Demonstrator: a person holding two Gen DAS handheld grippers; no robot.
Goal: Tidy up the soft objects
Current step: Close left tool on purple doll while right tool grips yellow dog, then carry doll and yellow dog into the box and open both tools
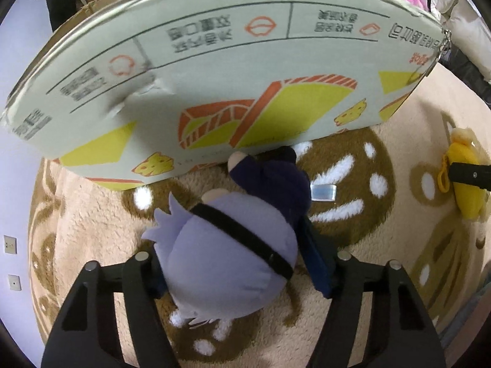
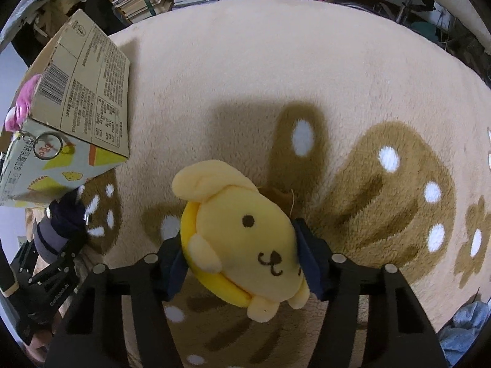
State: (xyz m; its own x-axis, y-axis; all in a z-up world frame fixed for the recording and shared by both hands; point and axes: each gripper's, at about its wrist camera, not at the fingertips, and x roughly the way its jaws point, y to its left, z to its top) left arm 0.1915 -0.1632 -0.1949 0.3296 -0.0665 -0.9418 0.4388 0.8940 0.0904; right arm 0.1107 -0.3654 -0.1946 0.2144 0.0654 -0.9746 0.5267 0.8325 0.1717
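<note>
Plush toys clamped on rug [image 2: 245,76]: lavender doll [image 1: 227,251] in left tongs [image 1: 242,273], yellow dog [image 2: 245,245] in right tongs [image 2: 242,266], seemingly for boxing in carton [image 1: 214,76].

Black claw [image 2: 242,263] frames — silver screws, navy pads [image 2: 310,263].

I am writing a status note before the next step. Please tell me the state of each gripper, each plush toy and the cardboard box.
Left gripper: shut on the purple-haired plush doll.
Purple-haired plush doll in dark clothes: lying on the beige rug, beside the box.
Right gripper: shut on the yellow plush dog.
Yellow plush dog: face up.
Printed cardboard box: open, pink plush inside.
</note>
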